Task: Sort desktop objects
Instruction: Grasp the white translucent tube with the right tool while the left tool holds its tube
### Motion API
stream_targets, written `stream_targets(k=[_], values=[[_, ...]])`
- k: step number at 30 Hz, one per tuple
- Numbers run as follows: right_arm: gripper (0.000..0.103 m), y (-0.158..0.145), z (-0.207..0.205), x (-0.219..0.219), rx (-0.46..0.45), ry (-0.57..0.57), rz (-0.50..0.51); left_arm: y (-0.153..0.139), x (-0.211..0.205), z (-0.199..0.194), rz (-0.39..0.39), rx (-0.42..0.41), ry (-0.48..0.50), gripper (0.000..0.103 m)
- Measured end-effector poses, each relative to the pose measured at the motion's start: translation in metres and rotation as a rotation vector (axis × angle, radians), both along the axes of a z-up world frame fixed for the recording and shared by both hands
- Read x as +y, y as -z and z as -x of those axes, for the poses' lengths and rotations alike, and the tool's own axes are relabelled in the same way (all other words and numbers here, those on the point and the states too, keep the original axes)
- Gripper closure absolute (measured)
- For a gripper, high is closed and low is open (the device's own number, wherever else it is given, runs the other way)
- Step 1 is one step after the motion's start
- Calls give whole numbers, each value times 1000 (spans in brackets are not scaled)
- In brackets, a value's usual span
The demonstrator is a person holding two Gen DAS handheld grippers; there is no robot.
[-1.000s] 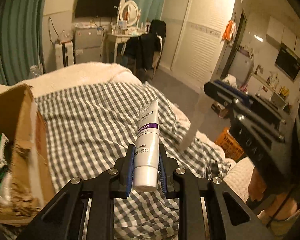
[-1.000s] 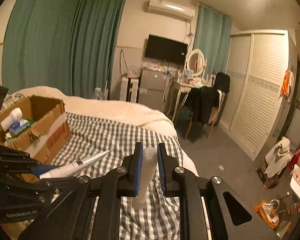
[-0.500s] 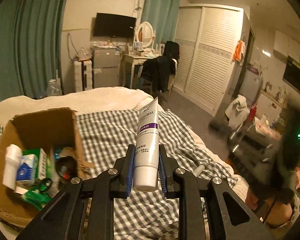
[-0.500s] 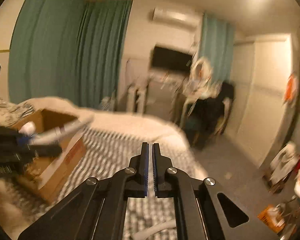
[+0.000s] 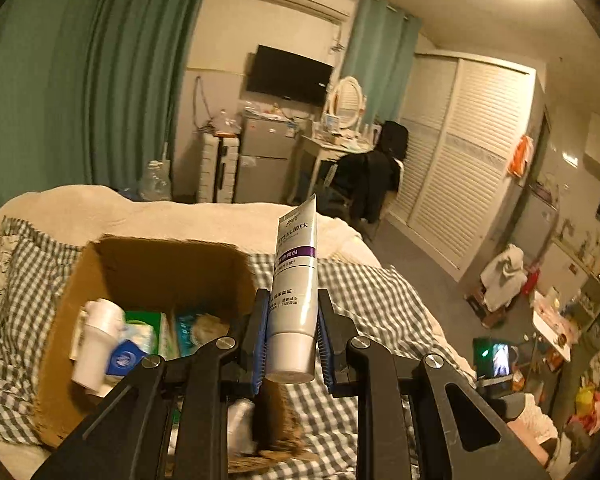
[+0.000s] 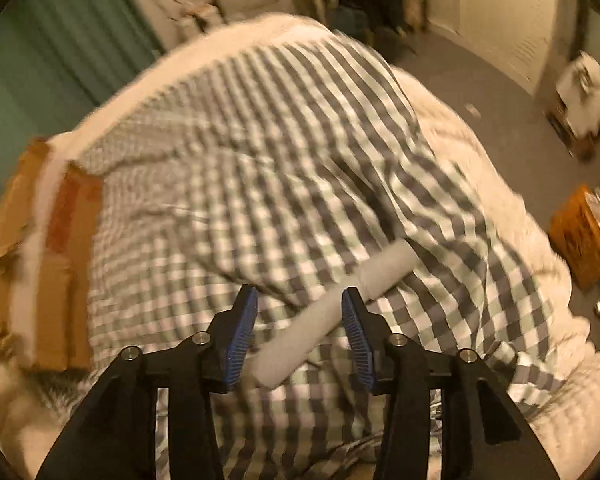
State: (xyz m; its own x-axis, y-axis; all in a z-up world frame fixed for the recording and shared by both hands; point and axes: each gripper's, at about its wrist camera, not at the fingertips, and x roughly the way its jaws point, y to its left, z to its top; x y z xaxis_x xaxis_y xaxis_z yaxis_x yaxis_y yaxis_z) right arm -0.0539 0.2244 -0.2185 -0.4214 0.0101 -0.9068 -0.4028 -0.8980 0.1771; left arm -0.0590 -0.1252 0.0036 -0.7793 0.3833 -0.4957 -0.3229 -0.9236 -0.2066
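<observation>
Left gripper: its blue-padded jaws are clamped on a white plastic squeeze tube with a purple label band. The tube stands upright between the pads, cap end nearest the camera and crimped end pointing away.

Below and to the left of this gripper sits an open brown cardboard box on a grey-and-white checked bedspread. Inside the box are a white plastic bottle and green and blue packets; their details are blurred. The box's near corner lies directly under the gripper's fingers.

Right gripper: pointed steeply down at the checked bedspread, its jaws standing apart and opening. A pale, whitish cylindrical tube lies on the cloth, slanting from just ahead of the left pad up towards and past the right pad. The frame is blurred; the pads do not appear to press on it. Whether the right pad touches it cannot be told.

The cardboard box appears well off to the left of this gripper, at the frame edge.
</observation>
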Motion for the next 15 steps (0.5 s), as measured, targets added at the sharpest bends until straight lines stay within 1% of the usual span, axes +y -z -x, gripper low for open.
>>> stream_targets(k=[2,4,5,6,7,8,10,11,13,14,15], values=[[58,12,7,1,-16,-1,21,-2,-9,3,6,8,-15,81],[58,15,14,-1,-11,9,7,-3,-16,4,12,13,-28,81],[63,16,16,0,-7,17,5,-3,-20,5,16,15,-34,81],[74,19,18,1,-15,34,-10,-2,-24,7,19,16,-41,81],[80,20,20,3,-22,45,-21,-1,-27,9,20,12,-48,81],[90,22,17,9,-26,74,-12,1,-30,9,18,7,-54,81],[91,22,5,19,-17,114,55,2,-34,11,8,-1,-65,81],[92,20,-7,25,-11,153,94,2,-37,12,2,-2,-69,81],[90,16,-24,28,-13,195,108,2,-41,13,-5,-3,-76,81],[85,16,-29,29,-17,208,111,2,-44,14,-11,-5,-81,81],[83,19,-31,30,-21,216,124,3,-47,15,-16,-8,-83,81]])
